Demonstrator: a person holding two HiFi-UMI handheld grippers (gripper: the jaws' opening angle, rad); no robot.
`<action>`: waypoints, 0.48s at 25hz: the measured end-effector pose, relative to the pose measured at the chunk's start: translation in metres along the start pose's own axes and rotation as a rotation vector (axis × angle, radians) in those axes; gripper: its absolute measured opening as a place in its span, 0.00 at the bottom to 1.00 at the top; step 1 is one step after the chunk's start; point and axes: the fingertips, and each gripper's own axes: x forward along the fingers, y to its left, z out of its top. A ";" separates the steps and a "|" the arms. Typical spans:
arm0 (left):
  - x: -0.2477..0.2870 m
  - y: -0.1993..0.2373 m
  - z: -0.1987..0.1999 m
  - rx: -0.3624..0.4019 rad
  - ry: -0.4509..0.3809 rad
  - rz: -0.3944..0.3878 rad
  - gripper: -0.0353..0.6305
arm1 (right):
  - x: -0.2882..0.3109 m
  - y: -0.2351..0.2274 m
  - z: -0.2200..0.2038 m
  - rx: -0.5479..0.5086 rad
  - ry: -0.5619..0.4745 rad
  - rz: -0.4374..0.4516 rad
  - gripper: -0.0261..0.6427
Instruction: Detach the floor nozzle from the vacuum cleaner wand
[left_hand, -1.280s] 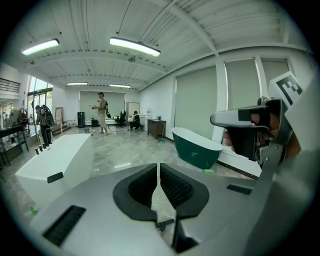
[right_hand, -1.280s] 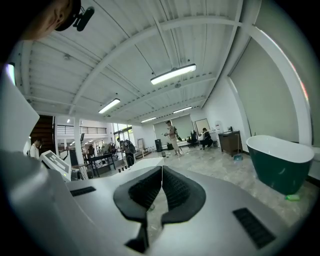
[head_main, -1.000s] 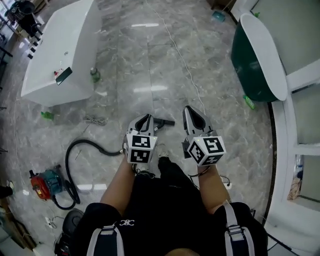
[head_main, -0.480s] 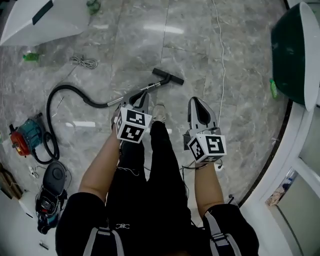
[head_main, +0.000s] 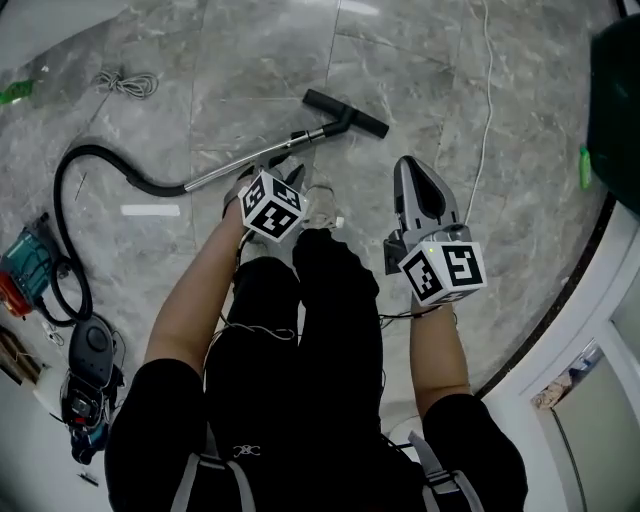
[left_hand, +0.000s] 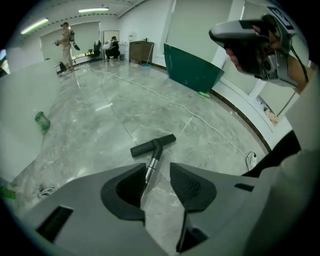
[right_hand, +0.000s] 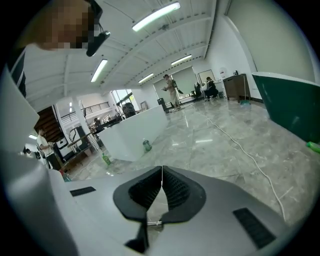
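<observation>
The floor (head_main: 250, 70) is polished grey marble-look tile with pale veins and thin joints, glossy enough to throw back the ceiling lights. The floor nozzle (head_main: 345, 113) lies flat on it in open tile, well apart from the floor's curved dark border at the right. It is a straight matt black bar with a short black neck set at its middle, so it forms a T. The neck is joined to the wand (head_main: 250, 163), a slim, shiny chrome tube that runs back along the floor. At its far end the tube meets a ribbed black hose (head_main: 85, 158), which curves round in a wide loop. The left gripper (head_main: 288, 172), grey plastic with dark ridged pads, points steeply down just above the wand. Its jaws have just been opening and stand a little apart, gripping nothing. In the left gripper view the nozzle (left_hand: 152, 144) and the chrome tube (left_hand: 151, 165) show through the gap of that gripper (left_hand: 159, 171), lying beyond the pads and untouched by them. The right gripper (head_main: 408, 168) hangs over bare tile to the right of the nozzle, and its jaws (right_hand: 161, 172) are pressed together on nothing. A thin white cable (head_main: 487, 90) trails across the tiles near it.
</observation>
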 end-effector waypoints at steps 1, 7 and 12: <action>0.024 0.005 -0.014 0.017 0.014 -0.009 0.28 | 0.012 -0.009 -0.011 0.002 -0.008 0.003 0.06; 0.162 0.046 -0.117 0.191 0.180 0.021 0.35 | 0.062 -0.060 -0.064 -0.030 -0.090 -0.057 0.06; 0.228 0.066 -0.155 0.244 0.197 0.040 0.36 | 0.077 -0.082 -0.103 -0.074 -0.100 -0.110 0.06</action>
